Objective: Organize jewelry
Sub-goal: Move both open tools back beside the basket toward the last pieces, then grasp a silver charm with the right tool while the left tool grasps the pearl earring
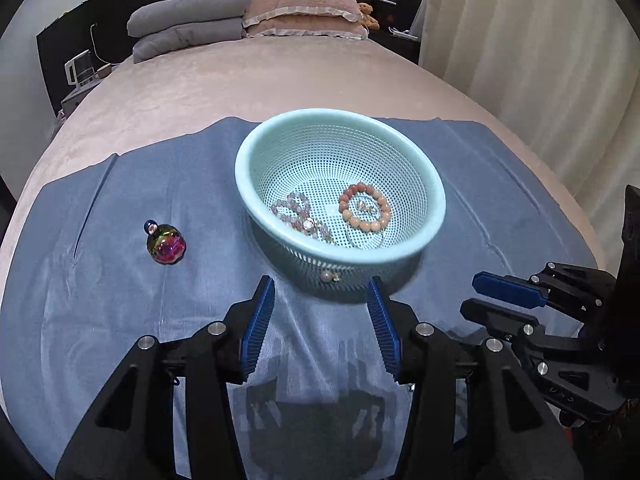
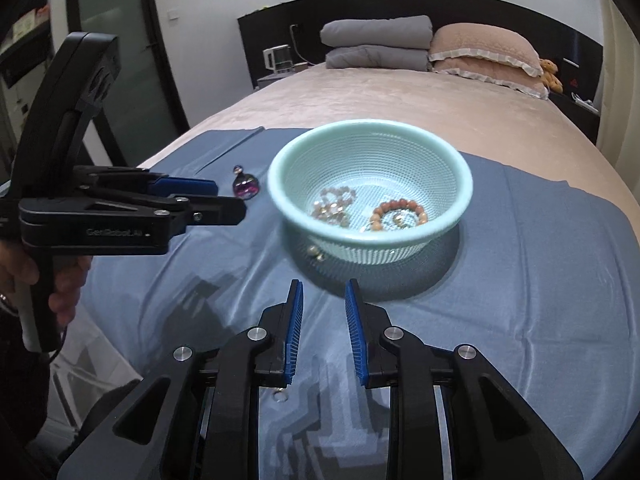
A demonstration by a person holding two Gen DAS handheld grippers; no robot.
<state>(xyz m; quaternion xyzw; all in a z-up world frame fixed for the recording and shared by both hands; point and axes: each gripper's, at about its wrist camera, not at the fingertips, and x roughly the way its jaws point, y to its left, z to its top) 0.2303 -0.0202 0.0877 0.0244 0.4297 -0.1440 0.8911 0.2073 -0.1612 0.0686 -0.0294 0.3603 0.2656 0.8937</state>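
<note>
A mint-green perforated basket (image 1: 400,258) (image 2: 276,196) stands on a blue cloth (image 1: 120,320) (image 2: 540,280) on the bed. In it lie an orange bead bracelet (image 1: 365,207) (image 2: 396,216), a pale pink bead bracelet (image 1: 294,210) (image 2: 334,204) and small metal pieces. A small pearl earring (image 1: 329,277) (image 2: 315,253) lies by the basket's near base. An iridescent purple perfume bottle (image 1: 165,245) (image 2: 245,185) stands left of the basket. A small silver ring (image 2: 280,396) lies under my right gripper. My left gripper (image 1: 322,292) (image 2: 230,200) is open and empty, just before the basket. My right gripper (image 2: 323,292) (image 1: 468,292) is open and empty.
The bed's pink cover (image 1: 280,80) stretches behind the cloth, with grey folded blankets (image 1: 188,20) and a pink pillow (image 1: 304,8) at the dark headboard. A curtain (image 1: 540,40) hangs at the right. A nightstand with a kettle (image 2: 278,60) stands at the back left.
</note>
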